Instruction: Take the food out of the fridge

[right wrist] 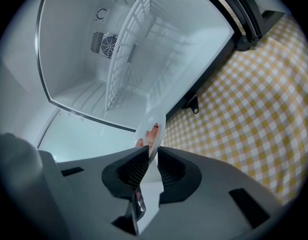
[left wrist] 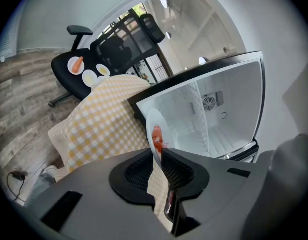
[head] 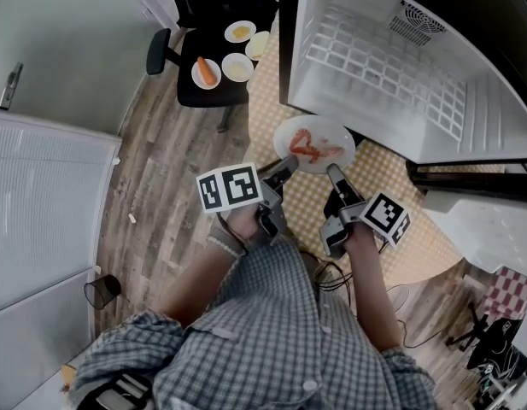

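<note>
Just outside empty fridge, over checked cloth: plate of red food, rim clamped by left gripper and right gripper, jaws narrow. Chair with other plates far left, left gripper nearer.

Person, seen from above: grey-and-white checked button shirt, sleeves ending above the forearms. Left gripper and right gripper: dark grey moulded bodies, each bearing a white cube printed with black square markers. Fingers: black, with finely ribbed pads.
</note>
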Demonstrator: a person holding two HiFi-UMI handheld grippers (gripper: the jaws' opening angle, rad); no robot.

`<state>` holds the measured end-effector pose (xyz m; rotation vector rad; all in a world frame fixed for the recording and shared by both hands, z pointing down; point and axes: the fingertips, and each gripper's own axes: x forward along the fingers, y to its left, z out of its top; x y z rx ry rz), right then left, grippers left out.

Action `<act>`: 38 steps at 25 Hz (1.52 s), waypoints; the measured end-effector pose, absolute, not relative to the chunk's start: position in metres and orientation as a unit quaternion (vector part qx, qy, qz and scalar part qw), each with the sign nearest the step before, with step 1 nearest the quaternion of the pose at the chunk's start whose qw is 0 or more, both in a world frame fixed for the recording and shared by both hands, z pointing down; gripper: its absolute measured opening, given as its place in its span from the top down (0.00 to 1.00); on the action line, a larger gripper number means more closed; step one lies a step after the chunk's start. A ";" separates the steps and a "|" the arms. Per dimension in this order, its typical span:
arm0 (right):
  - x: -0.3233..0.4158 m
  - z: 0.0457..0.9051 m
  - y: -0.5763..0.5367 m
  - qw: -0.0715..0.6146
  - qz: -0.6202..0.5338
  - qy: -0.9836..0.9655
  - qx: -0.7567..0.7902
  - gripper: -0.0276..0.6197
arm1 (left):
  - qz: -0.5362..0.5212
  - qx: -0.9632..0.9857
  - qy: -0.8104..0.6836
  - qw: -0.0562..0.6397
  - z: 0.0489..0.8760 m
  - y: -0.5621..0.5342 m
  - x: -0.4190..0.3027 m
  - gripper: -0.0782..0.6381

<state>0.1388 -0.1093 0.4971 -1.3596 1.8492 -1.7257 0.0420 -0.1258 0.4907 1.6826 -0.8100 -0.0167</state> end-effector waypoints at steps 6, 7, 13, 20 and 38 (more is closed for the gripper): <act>0.132 0.527 -0.107 0.115 -0.620 0.614 -0.475 0.89 | 0.009 0.709 -0.351 0.612 0.521 -0.125 0.037 0.81; 0.131 0.532 -0.107 0.111 -0.622 0.612 -0.476 0.89 | 0.012 0.707 -0.352 0.613 0.525 -0.125 0.036 0.81; 0.131 0.559 -0.108 0.094 -0.634 0.597 -0.482 0.89 | 0.028 0.698 -0.354 0.622 0.552 -0.128 0.036 0.81; 0.133 0.581 -0.108 0.077 -0.643 0.582 -0.492 0.89 | 0.047 0.691 -0.351 0.630 0.575 -0.129 0.038 0.81; 0.128 0.599 -0.105 0.008 -0.617 0.609 -0.498 0.87 | 0.134 0.712 -0.361 0.587 0.599 -0.128 0.039 0.76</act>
